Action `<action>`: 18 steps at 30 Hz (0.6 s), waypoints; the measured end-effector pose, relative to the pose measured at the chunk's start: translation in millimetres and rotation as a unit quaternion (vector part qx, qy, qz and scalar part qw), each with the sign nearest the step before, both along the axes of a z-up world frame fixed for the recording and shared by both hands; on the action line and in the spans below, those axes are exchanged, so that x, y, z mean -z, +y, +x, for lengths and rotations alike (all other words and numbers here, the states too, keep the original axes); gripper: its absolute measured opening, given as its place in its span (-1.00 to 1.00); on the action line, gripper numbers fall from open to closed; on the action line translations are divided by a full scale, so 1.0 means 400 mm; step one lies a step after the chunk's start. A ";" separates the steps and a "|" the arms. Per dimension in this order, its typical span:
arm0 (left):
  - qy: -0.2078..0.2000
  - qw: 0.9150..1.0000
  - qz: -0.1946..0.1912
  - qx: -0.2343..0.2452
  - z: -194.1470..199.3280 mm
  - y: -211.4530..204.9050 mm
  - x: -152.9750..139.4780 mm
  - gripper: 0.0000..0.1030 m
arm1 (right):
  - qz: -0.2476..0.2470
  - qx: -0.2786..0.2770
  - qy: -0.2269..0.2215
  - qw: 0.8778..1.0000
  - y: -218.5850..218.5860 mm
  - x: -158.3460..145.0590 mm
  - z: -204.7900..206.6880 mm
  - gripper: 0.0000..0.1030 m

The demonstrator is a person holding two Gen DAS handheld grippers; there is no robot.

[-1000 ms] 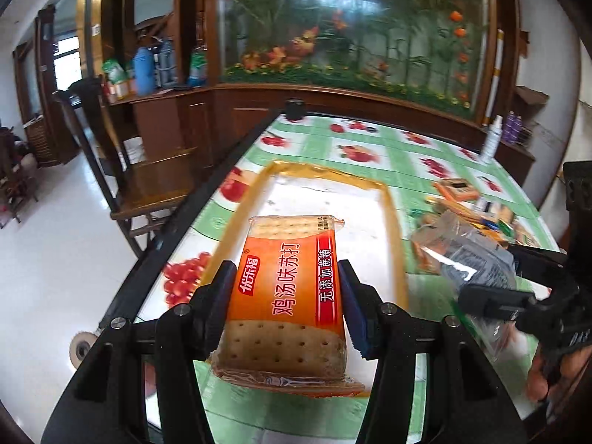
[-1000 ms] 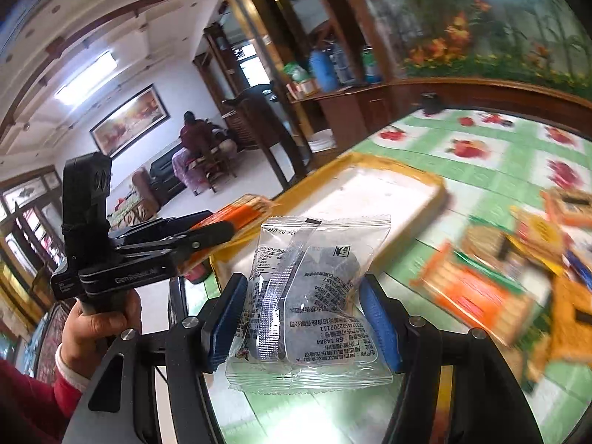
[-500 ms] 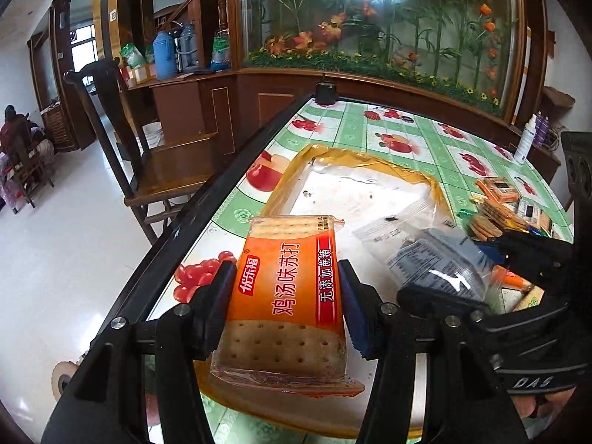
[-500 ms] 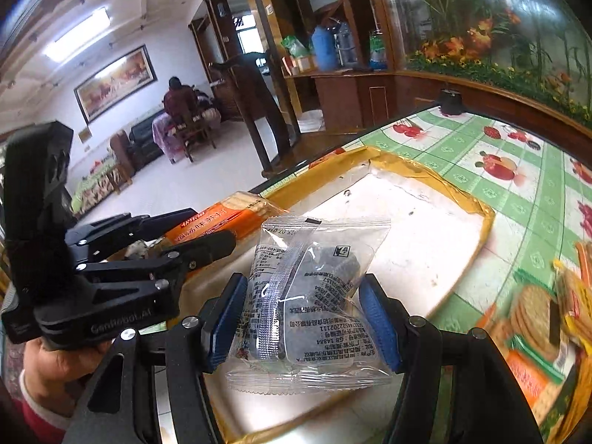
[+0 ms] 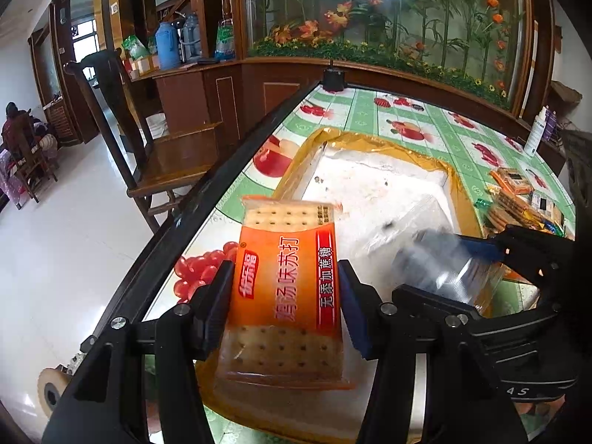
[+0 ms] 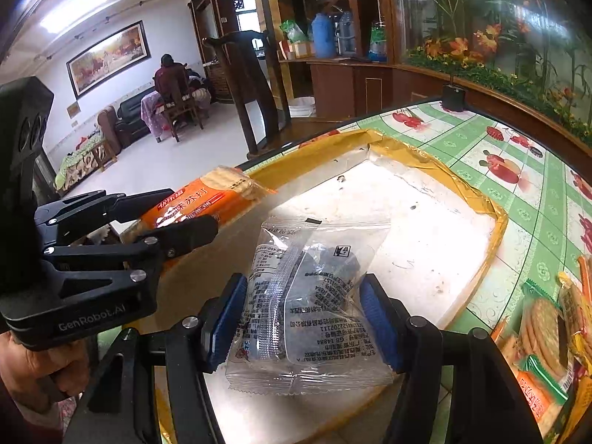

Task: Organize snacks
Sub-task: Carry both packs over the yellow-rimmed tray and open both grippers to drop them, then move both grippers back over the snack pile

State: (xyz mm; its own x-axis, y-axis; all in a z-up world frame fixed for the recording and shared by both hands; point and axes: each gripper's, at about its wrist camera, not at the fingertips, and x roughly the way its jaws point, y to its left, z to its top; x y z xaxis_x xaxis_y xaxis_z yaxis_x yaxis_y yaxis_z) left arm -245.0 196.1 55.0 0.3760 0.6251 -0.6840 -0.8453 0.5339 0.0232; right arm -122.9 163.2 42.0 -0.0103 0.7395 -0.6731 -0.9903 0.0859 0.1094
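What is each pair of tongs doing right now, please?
Left tongs: closed on the orange cracker pack.
Right tongs: closed on the clear snack packet.

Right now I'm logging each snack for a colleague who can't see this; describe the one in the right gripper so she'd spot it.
Over the shallow yellow-rimmed white tray, the right gripper grips a clear plastic packet printed with small black text, with a dark snack inside. Its neighbour is an orange cracker pack.
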 end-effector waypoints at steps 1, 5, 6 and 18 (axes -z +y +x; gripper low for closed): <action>0.003 1.000 -0.001 -0.001 0.001 0.002 0.003 0.07 | -0.002 -0.002 -0.002 1.000 0.000 0.000 -0.002 0.28; 0.016 1.000 -0.002 -0.016 -0.003 0.006 0.010 0.68 | -0.004 0.002 -0.017 1.000 -0.009 -0.006 -0.009 0.31; 0.009 1.000 -0.005 -0.012 -0.008 0.005 0.008 0.68 | -0.002 0.004 -0.017 1.000 -0.018 -0.011 -0.005 0.37; -0.018 0.999 0.013 0.032 0.029 -0.099 -0.045 0.68 | 0.051 0.093 -0.031 0.994 -0.364 -0.063 0.128 0.67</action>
